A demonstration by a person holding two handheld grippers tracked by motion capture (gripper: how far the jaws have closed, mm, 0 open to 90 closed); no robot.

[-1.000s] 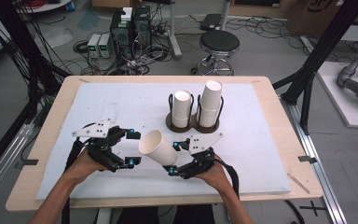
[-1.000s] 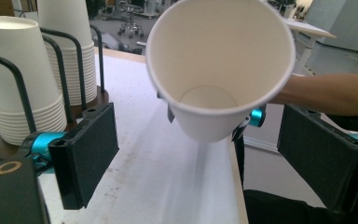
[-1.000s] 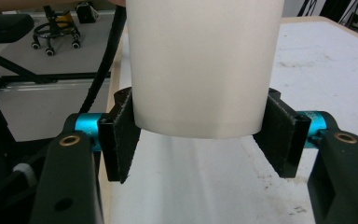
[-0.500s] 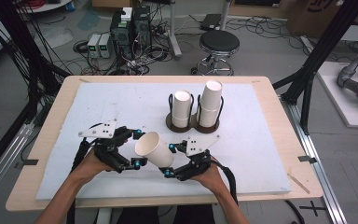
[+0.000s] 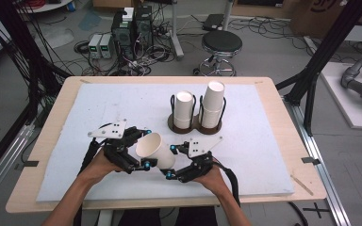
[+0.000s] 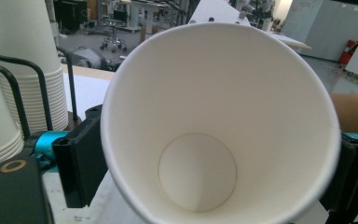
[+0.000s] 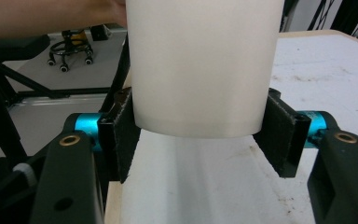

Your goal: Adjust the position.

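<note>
Item: paper cup [image 5: 154, 149], tilted, above desk's near edge at mid, clear of cup holder [image 5: 194, 123] w/ stacks. We see right gripper [image 5: 170, 161] clamped on its base, left gripper [image 5: 146, 148] jaws just narrowing round the rim, pads beside the wall, contact unclear. Risk: we judge squeeze dents rim or cup slips. Left gripper view gives empty interior; right gripper view, pads on base.

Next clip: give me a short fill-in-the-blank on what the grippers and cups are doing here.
1. The right gripper is shut on the ____ end of the white paper cup.
2. The left gripper has been closing its jaws around the cup's ____.
3. The black wire cup holder carries ____ stacks of cups.

Missing words: bottom; rim; two
</note>
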